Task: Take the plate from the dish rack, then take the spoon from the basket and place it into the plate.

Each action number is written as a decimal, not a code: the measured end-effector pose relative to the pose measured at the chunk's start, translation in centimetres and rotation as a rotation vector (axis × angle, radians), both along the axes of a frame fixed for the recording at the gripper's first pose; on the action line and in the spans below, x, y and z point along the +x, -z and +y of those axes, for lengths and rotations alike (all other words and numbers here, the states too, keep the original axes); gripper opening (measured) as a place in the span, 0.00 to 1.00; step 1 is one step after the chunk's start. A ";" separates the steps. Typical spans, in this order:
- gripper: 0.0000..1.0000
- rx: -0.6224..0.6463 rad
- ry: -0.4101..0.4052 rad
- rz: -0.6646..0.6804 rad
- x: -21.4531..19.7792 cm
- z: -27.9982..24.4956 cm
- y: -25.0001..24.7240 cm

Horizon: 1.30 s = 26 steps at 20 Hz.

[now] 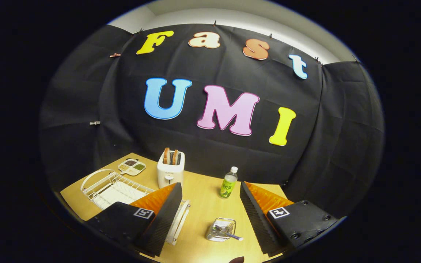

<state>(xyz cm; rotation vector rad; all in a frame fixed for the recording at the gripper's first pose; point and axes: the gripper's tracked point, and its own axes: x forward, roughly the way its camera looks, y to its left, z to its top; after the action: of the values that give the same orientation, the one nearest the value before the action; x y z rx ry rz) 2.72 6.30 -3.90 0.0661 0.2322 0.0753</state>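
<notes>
Gripper (210, 215) fingers stand wide apart, holding nothing, above the wooden table (203, 204). Basket (220, 229) with the spoon (228, 233) lies between them; dish rack (117, 190) sits beside the left finger, plate not discernible.

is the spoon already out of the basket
No, the spoon lies in the basket on the table, between the open gripper's fingers, untouched.

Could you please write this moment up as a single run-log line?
gripper: open, holding nothing | dish rack: beside and behind one finger | basket: between fingers, spoon inside | plate: not discernible | phase: pre-grasp
</notes>
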 end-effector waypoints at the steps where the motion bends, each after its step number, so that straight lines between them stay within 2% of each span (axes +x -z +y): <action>1: 0.98 0.012 -0.012 0.037 0.3 0.9 0.8; 7: 0.98 0.084 -0.072 0.262 1.8 6.0 5.5; 12: 0.98 0.079 -0.089 0.438 3.5 9.0 10.1; 14: 0.95 0.079 -0.071 0.517 4.2 10.0 12.3; 18: 0.75 0.035 -0.007 0.631 5.2 10.5 16.5; 19: 0.65 0.025 0.007 0.650 5.3 10.7 17.3; 20: 0.60 0.029 0.016 0.672 5.2 11.0 18.0; 21: 0.47 0.040 0.032 0.686 5.3 11.3 18.3; 24: 0.37 0.053 0.078 0.700 5.8 11.4 18.0; 26: 0.33 0.016 0.084 0.701 6.0 11.7 17.4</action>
<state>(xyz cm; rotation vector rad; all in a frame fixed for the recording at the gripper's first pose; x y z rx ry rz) 8.75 18.01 -21.33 0.1166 0.9285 -0.0326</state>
